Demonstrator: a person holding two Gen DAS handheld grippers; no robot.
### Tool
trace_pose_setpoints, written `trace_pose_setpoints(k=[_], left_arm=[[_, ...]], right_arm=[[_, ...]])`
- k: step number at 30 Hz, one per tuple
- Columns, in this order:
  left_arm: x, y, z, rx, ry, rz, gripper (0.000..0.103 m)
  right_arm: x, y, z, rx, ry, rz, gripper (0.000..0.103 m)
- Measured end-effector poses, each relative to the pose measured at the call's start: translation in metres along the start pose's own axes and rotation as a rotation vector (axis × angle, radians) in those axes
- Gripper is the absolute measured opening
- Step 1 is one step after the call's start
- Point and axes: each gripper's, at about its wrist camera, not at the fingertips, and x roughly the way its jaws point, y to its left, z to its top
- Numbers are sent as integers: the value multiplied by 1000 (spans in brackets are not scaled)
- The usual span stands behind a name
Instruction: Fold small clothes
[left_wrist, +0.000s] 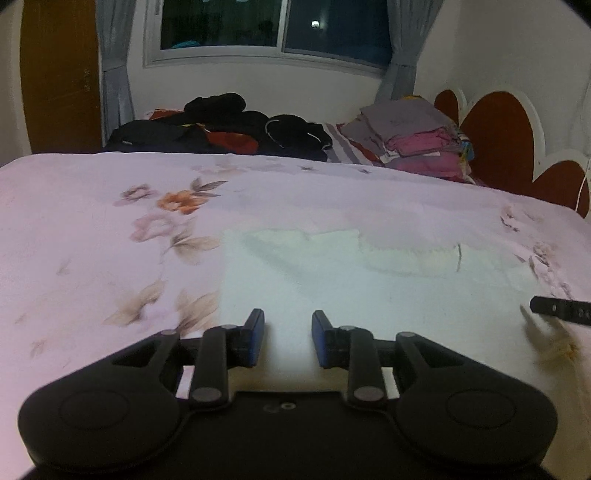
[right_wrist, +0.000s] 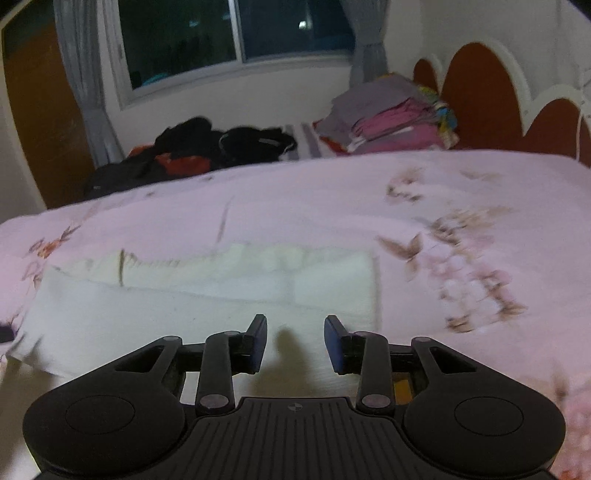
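My left tool (left_wrist: 288, 338) hangs over the near edge of the white garment (left_wrist: 369, 280), jaws narrowly parted, nothing between them; my right tool (right_wrist: 295, 341) likewise, slightly parted and empty; the garment (right_wrist: 207, 295) lies flat on the floral bedspread (left_wrist: 110, 229), a fold along its 12 o'clock side; folded clothes (left_wrist: 417, 142) are stacked at 1 o'clock.

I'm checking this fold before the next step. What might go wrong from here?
Both tools, left and right, are open above the white cloth with nothing between the fingers, so a closing pinch may catch the floral sheet too. The cloth's folded far edge looks uneven; another fold may come out crooked.
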Motion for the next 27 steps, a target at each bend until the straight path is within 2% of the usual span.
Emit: trace_pose_setpoints(k=[5,9,14,16,19,24,27], left_arm=[[36,-4,11,-24,25,19,28],[54,3,11,-12,50,57,31],[53,4,12,-7,56,56,31],[54,2,13,-8,57,63,31],[54,2,14,-15,58,63,31],[54,3,15,-9,61,62,31],[53,1,15,-4,65,69,31]], right_arm=[[14,17,2,-42,6,25,36],[31,15,1,-66,35,6,36],[35,-3,-3,-43,32,-19,36],[31,0,-3,-53,12,-23,36],[37,1,-8,-96,28,-31,36],[24,-2,-3,-68,3,-35,36],[24,-2,-8,-91,32,-41,36]])
